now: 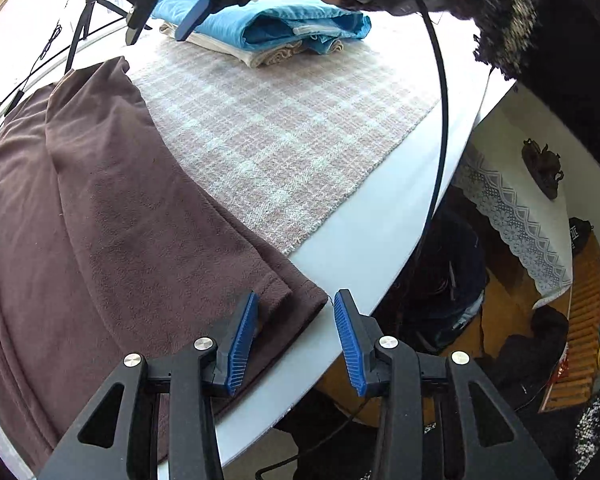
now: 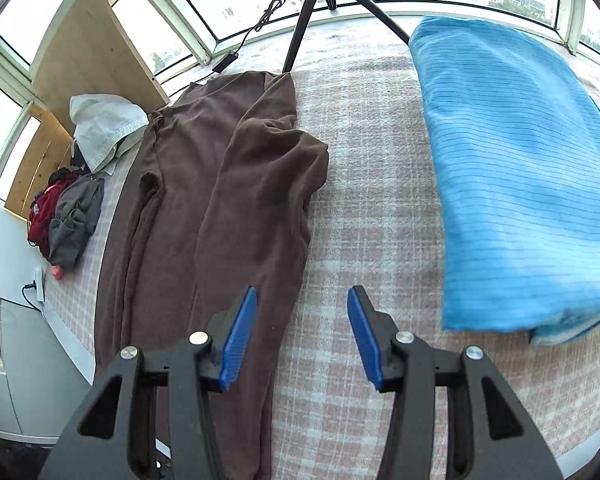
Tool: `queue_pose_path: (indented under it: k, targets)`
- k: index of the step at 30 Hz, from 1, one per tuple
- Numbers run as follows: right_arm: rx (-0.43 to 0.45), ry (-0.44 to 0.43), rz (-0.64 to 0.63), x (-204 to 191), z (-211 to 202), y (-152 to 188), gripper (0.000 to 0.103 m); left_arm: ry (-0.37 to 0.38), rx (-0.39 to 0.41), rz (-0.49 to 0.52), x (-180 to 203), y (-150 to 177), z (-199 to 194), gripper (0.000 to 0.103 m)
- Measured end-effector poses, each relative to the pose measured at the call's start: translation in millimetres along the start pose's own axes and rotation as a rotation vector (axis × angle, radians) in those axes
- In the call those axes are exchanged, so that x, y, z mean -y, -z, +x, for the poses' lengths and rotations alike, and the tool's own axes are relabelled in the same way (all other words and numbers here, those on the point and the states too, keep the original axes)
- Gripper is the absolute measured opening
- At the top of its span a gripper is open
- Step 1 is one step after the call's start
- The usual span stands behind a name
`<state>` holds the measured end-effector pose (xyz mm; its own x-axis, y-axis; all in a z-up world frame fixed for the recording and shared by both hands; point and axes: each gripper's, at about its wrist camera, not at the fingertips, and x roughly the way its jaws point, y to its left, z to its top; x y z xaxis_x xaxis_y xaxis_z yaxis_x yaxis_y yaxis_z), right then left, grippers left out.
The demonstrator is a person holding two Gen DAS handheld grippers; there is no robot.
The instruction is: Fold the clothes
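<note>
A brown garment (image 1: pixel 120 220) lies flat and long on the table, folded lengthwise; in the right wrist view the brown garment (image 2: pixel 228 200) runs from near the tripod down past my fingers. My left gripper (image 1: pixel 296 300) stands open at the table's near edge, with the garment's hem corner lying between its blue pads, not pinched. My right gripper (image 2: pixel 302 320) is open above the plaid cloth, its left finger (image 2: pixel 240 332) over the garment's edge, nothing between the jaws. In the left wrist view the right gripper (image 1: pixel 160 32) hangs at the top, held by a hand.
A folded blue cloth (image 2: pixel 512 168) tops a stack with beige items (image 1: pixel 268 54) at the far side. A plaid cloth (image 1: pixel 280 128) covers the white table (image 1: pixel 380 248). A tripod (image 2: pixel 312 12) stands at the back. A clothes pile (image 2: pixel 72 216) lies left. A black cable (image 1: pixel 440 120) hangs.
</note>
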<state>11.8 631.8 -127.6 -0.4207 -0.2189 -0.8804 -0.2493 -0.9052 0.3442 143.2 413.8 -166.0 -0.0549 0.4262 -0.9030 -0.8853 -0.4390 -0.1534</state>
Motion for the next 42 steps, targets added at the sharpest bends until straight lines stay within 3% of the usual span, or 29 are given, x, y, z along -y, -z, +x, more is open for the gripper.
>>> queue_pose_path:
  k: [5,9,17,19,20,21,27,31,36,39,40,42]
  targets:
    - [-0.028,-0.047,0.039,12.9,43.7,-34.3,0.047,-0.004,0.0,-0.004,-1.7,-3.9,8.6,0.035]
    - [-0.038,-0.11,0.061,15.9,64.9,-53.0,0.047,0.055,0.021,-0.093,-15.5,-7.6,2.3,0.01]
    - [-0.028,-0.144,0.099,18.3,94.0,-67.2,0.05,0.202,0.109,-0.313,-50.6,4.8,-19.3,0.009]
    - [-0.029,-0.154,0.114,15.3,89.0,-70.1,0.027,0.226,0.139,-0.363,-60.4,10.8,-24.9,0.009]
    - [-0.033,-0.155,0.121,13.1,86.2,-72.0,0.007,0.232,0.155,-0.388,-65.6,15.3,-29.2,0.009]
    - [-0.035,-0.155,0.124,9.4,82.5,-74.3,0.008,0.238,0.173,-0.414,-70.9,20.0,-33.7,0.009]
    - [-0.009,-0.151,0.03,-60.8,52.3,-98.6,0.007,0.24,0.296,-0.587,-106.9,64.7,-65.1,0.009]
    - [-0.029,-0.115,-0.069,-123.8,65.2,-113.2,0.007,0.196,0.34,-0.686,-126.7,95.5,-75.6,0.009]
    - [-0.125,0.001,-0.164,-189.7,119.2,-120.1,0.008,0.157,0.36,-0.784,-143.2,122.3,-77.2,0.009]
    - [-0.25,0.06,-0.24,-226.5,153.4,-117.8,0.016,0.142,0.339,-0.812,-149.4,130.9,-70.7,0.009]
    - [-0.279,0.07,-0.267,-234.4,154.3,-116.5,0.016,0.145,0.338,-0.817,-150.5,132.3,-68.5,0.009]
    - [-0.243,0.059,-0.309,-239.6,133.7,-113.9,0.016,0.149,0.335,-0.819,-151.7,133.4,-65.0,0.009]
